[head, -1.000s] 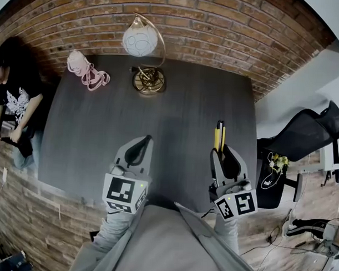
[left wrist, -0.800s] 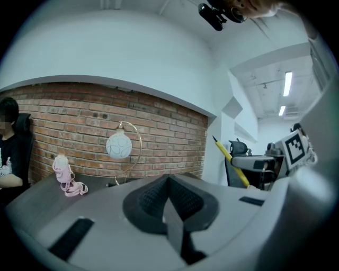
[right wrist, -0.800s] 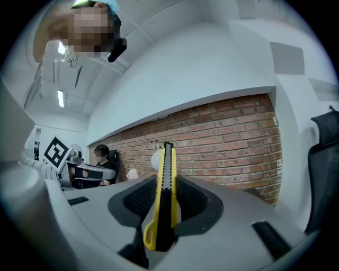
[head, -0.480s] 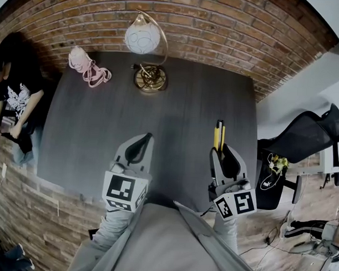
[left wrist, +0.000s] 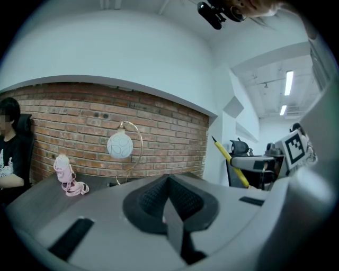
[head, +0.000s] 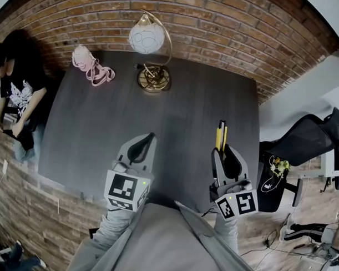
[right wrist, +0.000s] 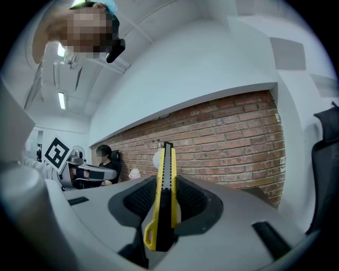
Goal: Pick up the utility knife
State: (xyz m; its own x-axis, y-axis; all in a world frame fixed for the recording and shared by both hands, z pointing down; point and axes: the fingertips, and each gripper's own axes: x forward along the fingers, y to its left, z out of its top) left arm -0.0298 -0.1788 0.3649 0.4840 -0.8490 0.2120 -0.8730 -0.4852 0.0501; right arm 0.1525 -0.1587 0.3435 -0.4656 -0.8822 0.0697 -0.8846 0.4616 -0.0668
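A yellow and black utility knife (right wrist: 163, 201) sits upright between the jaws of my right gripper (right wrist: 163, 204), which is shut on it. In the head view the utility knife (head: 220, 135) sticks out forward past my right gripper (head: 222, 157), held above the dark table (head: 176, 113) near its right side. The left gripper view also catches the utility knife (left wrist: 230, 162) at the right. My left gripper (head: 141, 149) hovers over the table's front middle, its pads (left wrist: 183, 200) together with nothing between them.
At the table's back stand a gold lamp with a white globe (head: 147, 38) and a pink corded item (head: 90, 64). A person (head: 15, 93) sits at the left of the table. A black office chair (head: 308, 134) is off the right edge. Brick walls surround the table.
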